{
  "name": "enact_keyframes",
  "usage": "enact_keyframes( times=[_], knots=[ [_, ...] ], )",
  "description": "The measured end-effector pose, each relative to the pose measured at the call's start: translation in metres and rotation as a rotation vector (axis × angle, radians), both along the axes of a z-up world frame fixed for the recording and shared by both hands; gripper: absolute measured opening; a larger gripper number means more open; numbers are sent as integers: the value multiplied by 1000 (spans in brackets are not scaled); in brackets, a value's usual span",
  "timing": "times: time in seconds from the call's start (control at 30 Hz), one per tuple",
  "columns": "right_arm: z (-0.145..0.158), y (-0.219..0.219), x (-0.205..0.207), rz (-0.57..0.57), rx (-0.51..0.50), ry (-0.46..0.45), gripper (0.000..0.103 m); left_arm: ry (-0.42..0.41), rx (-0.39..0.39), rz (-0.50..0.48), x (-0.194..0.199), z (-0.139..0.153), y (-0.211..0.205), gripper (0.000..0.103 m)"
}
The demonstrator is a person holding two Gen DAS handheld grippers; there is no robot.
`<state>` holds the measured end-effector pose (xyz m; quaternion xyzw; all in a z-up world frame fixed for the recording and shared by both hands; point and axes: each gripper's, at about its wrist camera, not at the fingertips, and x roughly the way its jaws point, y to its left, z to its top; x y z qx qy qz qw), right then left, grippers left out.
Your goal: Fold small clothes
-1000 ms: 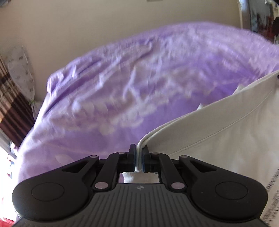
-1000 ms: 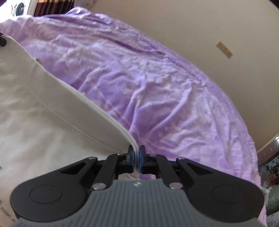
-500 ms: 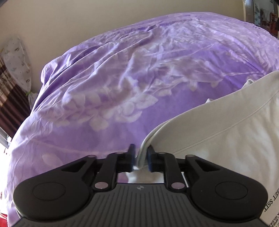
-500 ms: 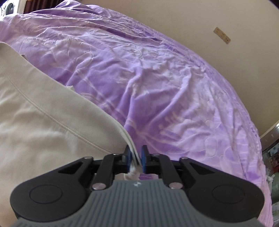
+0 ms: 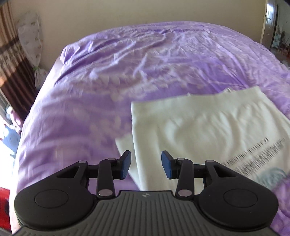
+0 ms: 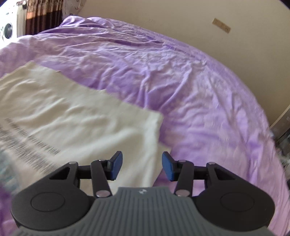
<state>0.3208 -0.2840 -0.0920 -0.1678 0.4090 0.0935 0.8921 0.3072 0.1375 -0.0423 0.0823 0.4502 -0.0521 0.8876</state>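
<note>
A cream-white small garment with dark printed lettering lies folded flat on the purple bedsheet. My left gripper is open and empty, above the garment's left edge. In the right wrist view the same garment lies at the left on the sheet, its right corner reaching under my right gripper, which is open and empty. A lower layer of the garment sticks out a little past the folded edge on both sides.
A beige wall runs behind the bed. Striped curtains and a white patterned bag stand at the bed's left. A doorway is at the far right. A washing machine shows at the far left.
Both grippers were shut on the garment's edge and held it up. They have let go and opened, and pulled back. The garment now lies folded on the bed.
</note>
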Motion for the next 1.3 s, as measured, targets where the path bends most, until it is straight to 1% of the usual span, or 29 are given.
enact_keyframes(
  times=[0.13, 0.2, 0.27, 0.37, 0.43, 0.5, 0.53, 0.57, 0.6, 0.63, 0.7, 0.77, 0.83, 0.87, 0.93, 0.97, 1.0, 1.03, 1.07, 1.1, 1.13, 1.2, 1.3],
  knots=[
    [5, -17, -43, -66, 75, 2, 44, 54, -54, 53, -33, -5, 11, 50],
    [6, -32, -60, -114, 129, 15, 44, 82, -123, 81, -46, -12, 24, 54],
    [4, -51, -74, -177, 189, 36, 45, 105, -214, 118, -55, -21, 37, 56],
    [-1, -79, -89, -262, 336, 62, 44, 108, -353, 161, -67, -32, 55, 56],
    [-9, -90, -95, -287, 435, 87, 43, 116, -402, 177, -68, -36, 63, 56],
    [-20, -89, -97, -286, 447, 114, 42, 111, -421, 175, -69, -37, 68, 56],
    [-26, -87, -96, -287, 442, 130, 38, 105, -424, 167, -69, -36, 70, 56],
    [-33, -86, -97, -286, 446, 149, 28, 95, -427, 164, -70, -35, 71, 55],
    [-39, -85, -96, -285, 448, 163, 24, 92, -429, 156, -71, -35, 71, 55],
    [-44, -83, -97, -291, 438, 165, 22, 94, -434, 142, -71, -35, 70, 55],
    [-49, -84, -97, -300, 439, 161, 21, 119, -439, 112, -68, -40, 68, 54],
    [-49, -83, -98, -297, 434, 155, 21, 149, -446, 68, -66, -44, 62, 40],
    [-49, -80, -99, -292, 418, 150, 21, 121, -415, 10, -70, -40, 53, 38],
    [-49, -80, -99, -290, 410, 147, 21, 106, -403, -23, -72, -36, 49, 34],
    [-49, -78, -98, -286, 392, 143, 21, 99, -398, -49, -74, -30, 46, 31],
    [-49, -78, -97, -284, 384, 143, 21, 118, -387, -46, -73, -30, 47, 24],
    [-50, -78, -97, -283, 379, 142, 21, 151, -355, -38, -71, -33, 47, 17],
    [-50, -78, -97, -282, 375, 141, 21, 201, -291, -20, -68, -38, 45, 10],
    [-50, -78, -96, -282, 373, 140, 21, 258, -231, 6, -63, -44, 43, 7],
    [-50, -78, -96, -282, 372, 139, 20, 313, -200, 28, -60, -53, 43, 6],
    [-50, -78, -96, -283, 370, 139, 19, 338, -196, 38, -59, -58, 43, 6],
    [-52, -78, -96, -294, 348, 147, 10, 351, -181, 55, -57, -63, 41, 5],
    [-60, -74, -92, -292, 288, 186, 6, 396, -164, 86, -53, -72, 40, 6]
  ],
)
